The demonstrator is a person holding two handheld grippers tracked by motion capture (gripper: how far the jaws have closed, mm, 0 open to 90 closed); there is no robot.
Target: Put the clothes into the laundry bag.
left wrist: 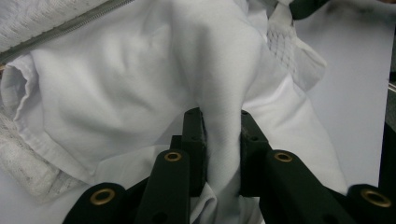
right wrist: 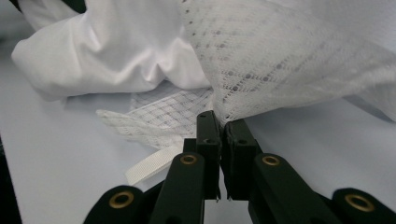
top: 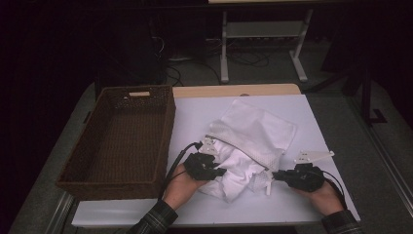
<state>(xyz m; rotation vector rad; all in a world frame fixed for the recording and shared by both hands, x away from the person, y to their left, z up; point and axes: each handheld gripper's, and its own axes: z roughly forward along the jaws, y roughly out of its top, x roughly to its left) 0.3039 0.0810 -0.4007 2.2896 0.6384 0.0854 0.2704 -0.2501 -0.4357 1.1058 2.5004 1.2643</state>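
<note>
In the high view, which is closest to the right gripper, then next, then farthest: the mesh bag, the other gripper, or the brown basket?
1. mesh bag: pinched by the right gripper.
2. left gripper: across the white cloth, to the left.
3. brown basket: far left of the table.

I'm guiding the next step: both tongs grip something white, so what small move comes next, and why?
Probably pull the hands apart a little. The left tongs pinch the white garment, the right tongs pinch the mesh bag's edge, and the garment sits halfway out of the bag.
</note>
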